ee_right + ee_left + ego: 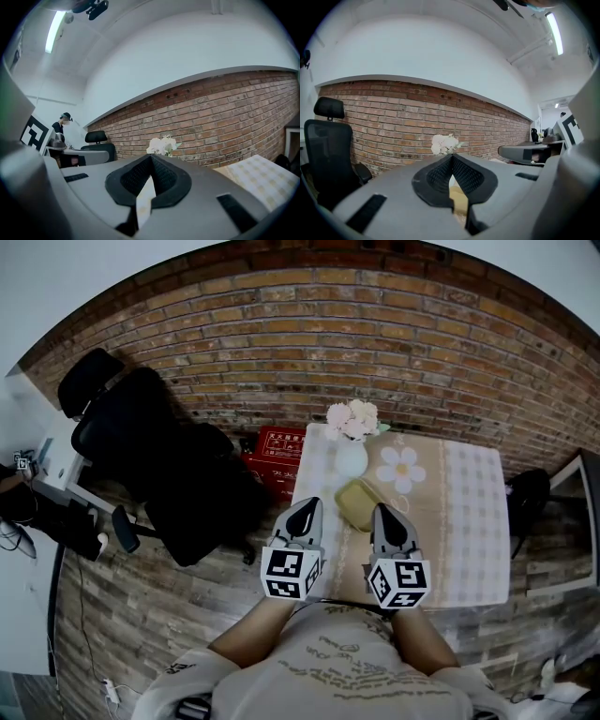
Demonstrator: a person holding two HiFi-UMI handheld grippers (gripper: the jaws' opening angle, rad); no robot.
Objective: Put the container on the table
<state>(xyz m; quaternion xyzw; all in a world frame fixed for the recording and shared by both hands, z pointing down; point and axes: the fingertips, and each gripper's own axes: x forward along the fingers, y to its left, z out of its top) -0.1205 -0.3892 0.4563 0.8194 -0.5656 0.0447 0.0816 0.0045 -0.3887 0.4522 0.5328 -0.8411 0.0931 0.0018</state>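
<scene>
Risk list, big to small. Table (473, 521): its edge near at 9 o'clock of the container (355, 503), so a sideways nudge could probably send it off. Vase (351, 457) of flowers just beside the container at 12 o'clock, likely to tip under any forward push. Container already lying on the cloth, between both tool tips, held by neither. Left gripper (306, 508) at its 9 o'clock, right gripper (383, 512) at 3 o'clock. Both pinched fully together on nothing, so more likely to shove than grasp. Both aimed near level toward 12 o'clock, forearms parallel.
</scene>
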